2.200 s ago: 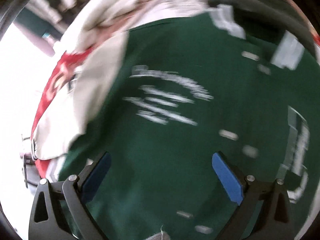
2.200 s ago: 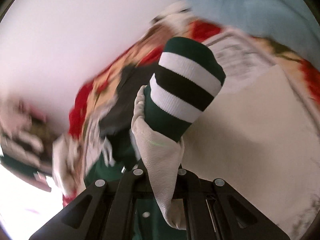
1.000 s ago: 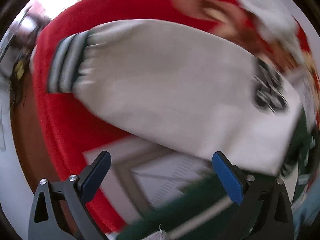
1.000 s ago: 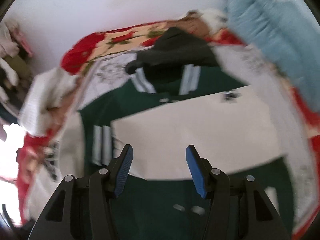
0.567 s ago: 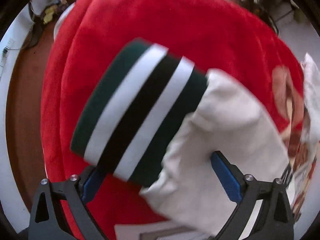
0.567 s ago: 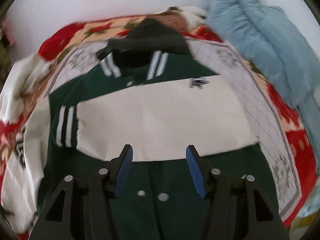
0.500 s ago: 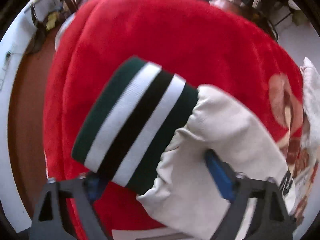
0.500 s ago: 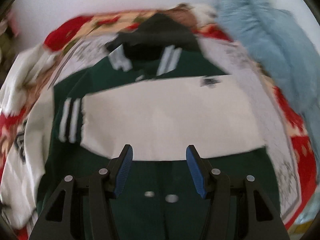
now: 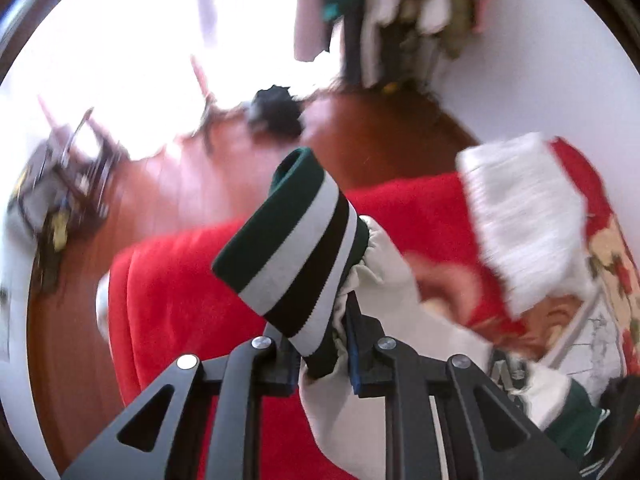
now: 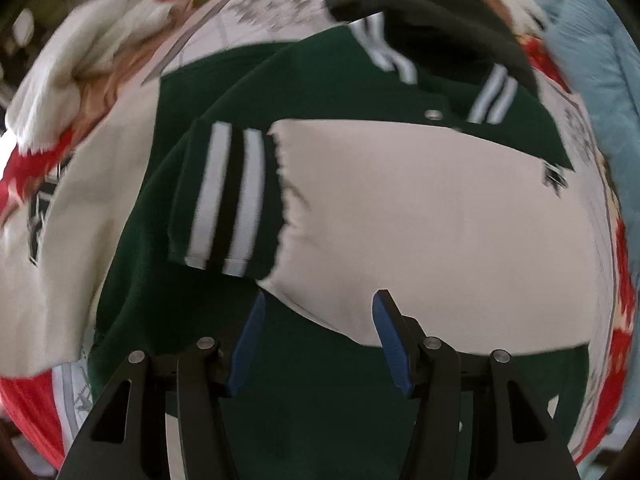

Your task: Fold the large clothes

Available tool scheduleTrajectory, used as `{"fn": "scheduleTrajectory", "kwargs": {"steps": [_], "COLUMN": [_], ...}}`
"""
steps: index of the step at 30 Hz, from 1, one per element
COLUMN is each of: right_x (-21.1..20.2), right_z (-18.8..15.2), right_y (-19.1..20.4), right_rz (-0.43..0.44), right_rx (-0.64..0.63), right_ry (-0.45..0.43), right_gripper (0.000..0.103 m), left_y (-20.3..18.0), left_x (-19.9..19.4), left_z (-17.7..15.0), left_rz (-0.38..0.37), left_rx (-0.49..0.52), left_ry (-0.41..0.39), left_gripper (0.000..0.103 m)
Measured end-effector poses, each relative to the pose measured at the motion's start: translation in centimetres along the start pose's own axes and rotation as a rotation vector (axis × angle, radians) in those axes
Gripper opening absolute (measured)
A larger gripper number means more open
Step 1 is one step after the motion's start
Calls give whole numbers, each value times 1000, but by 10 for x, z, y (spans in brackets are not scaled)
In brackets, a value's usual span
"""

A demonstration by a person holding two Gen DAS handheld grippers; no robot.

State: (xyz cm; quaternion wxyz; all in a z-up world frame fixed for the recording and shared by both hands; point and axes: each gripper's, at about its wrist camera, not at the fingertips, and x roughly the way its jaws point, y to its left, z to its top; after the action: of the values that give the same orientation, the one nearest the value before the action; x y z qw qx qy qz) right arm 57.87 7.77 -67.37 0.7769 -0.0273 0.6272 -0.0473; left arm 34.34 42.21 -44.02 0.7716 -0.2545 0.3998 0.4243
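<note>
A dark green varsity jacket (image 10: 328, 80) with cream sleeves lies spread on the bed. One cream sleeve (image 10: 440, 216) is folded across its front, with its striped cuff (image 10: 224, 196) at the left. My right gripper (image 10: 316, 336) hangs open just above the sleeve's lower edge, nothing between its pads. In the left wrist view my left gripper (image 9: 322, 356) is shut on the other sleeve (image 9: 384, 276) just behind its green, white and black cuff (image 9: 296, 248), lifted off the bed.
A red floral blanket (image 9: 180, 280) covers the bed. A white towel (image 9: 524, 216) lies on it; a light blue fleece (image 10: 596, 60) and a black garment (image 10: 436, 4) lie beyond the jacket. Brown floor (image 9: 168, 184) with clutter, and hanging clothes (image 9: 400, 0), lie past the bed's edge.
My left gripper closed on the sleeve by its striped cuff and lifted it up off the blanket. The right gripper sank closer to the folded sleeve, still open.
</note>
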Motion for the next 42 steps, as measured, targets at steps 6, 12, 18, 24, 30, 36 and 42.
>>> {"fn": "scheduleTrajectory", "kwargs": {"steps": [6,12,18,24,30,36,42], "right_x": [-8,-37,-41,-23,4,15,3], "right_z": [19,15,-8,-50,-83,-102,-112], "right_y": [0,-80,-220,-364,-458,-486,-487], "right_rz": [160,212,172,73,32,96,231], "right_rx": [23,172,345,503,618,656,736], "right_ry": [50,18,21,59,112,105,71], "right_gripper": [58,58,58,58,58,58,58], "left_y": [-80,-215,-348,-449,-481,-483,-461], "left_x": [-83,-172,-233,-250,-218,-189,-215], "left_z": [21,-37,-187,-353,-465,-488,-442], "left_rz": [-107,-297,-537,-614,-515,-520,-558], "left_rx": [210,479,731,967,1109,1102,1025], "left_ry": [-175,-224,-72,130,271,420,367], "left_gripper": [14,13,13,13,15,57,87]}}
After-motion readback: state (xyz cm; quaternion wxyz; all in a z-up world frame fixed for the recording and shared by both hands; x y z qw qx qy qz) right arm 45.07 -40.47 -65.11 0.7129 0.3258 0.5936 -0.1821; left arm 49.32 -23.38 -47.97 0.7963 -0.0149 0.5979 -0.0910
